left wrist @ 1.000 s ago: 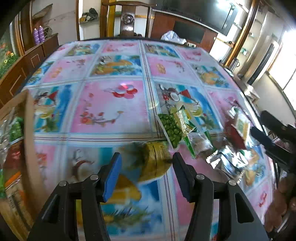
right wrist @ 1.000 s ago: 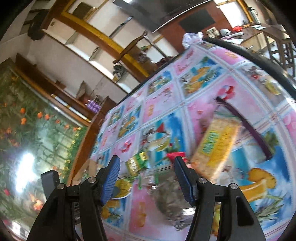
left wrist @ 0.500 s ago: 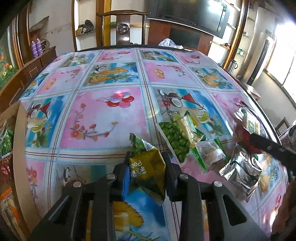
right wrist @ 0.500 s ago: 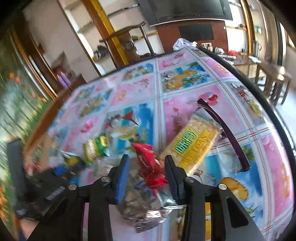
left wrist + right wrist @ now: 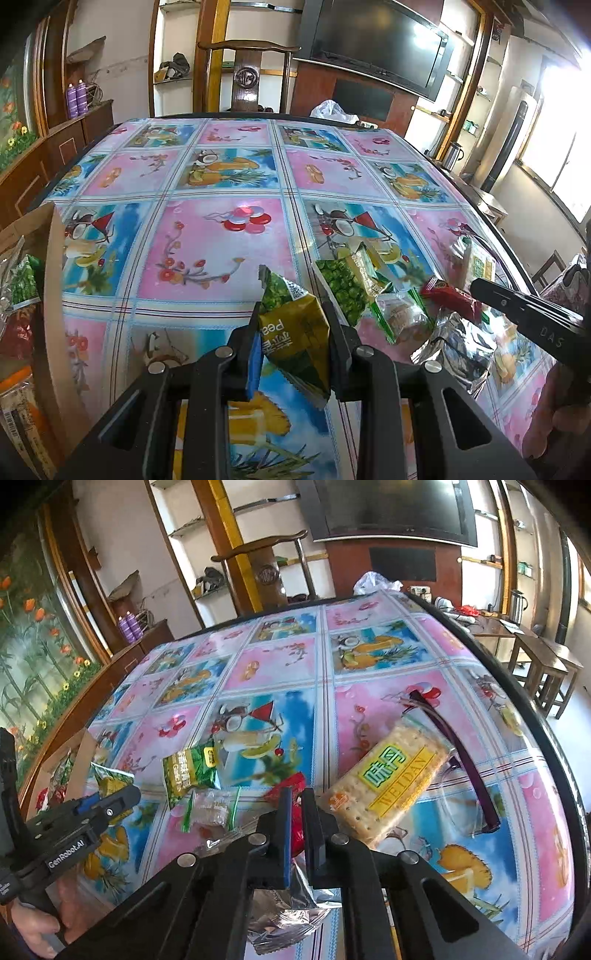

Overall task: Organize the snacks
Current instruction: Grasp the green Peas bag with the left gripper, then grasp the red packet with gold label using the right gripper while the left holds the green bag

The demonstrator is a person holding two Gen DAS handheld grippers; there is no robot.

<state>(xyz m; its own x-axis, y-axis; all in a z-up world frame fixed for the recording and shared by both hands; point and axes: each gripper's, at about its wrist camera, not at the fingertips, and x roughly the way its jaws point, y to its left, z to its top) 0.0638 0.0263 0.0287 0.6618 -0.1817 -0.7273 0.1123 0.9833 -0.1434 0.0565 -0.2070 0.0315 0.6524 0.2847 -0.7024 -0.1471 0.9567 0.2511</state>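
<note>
My left gripper [image 5: 291, 332] is shut on a green and gold pea snack packet [image 5: 291, 325], held just above the tablecloth. My right gripper [image 5: 294, 812] is shut on a red snack packet [image 5: 286, 788], which also shows in the left wrist view [image 5: 448, 295]. On the table lie a green pea packet [image 5: 349, 282], a clear packet with green edges [image 5: 212, 806], a silver foil packet [image 5: 458, 347] and a yellow cracker pack [image 5: 395, 781]. A cardboard box [image 5: 48, 295] with several snacks inside stands at the left.
The table [image 5: 221, 240] has a pink and blue fruit-print cloth. Dark-framed glasses [image 5: 461, 760] lie beside the cracker pack. A wooden chair [image 5: 255, 74] stands at the far edge, a white plastic bag [image 5: 332, 110] beyond it. Stools [image 5: 543, 672] stand off to the right.
My left gripper closed on the pea packet and lifted it. My right gripper swung down to the pile and closed tightly on the red packet.
</note>
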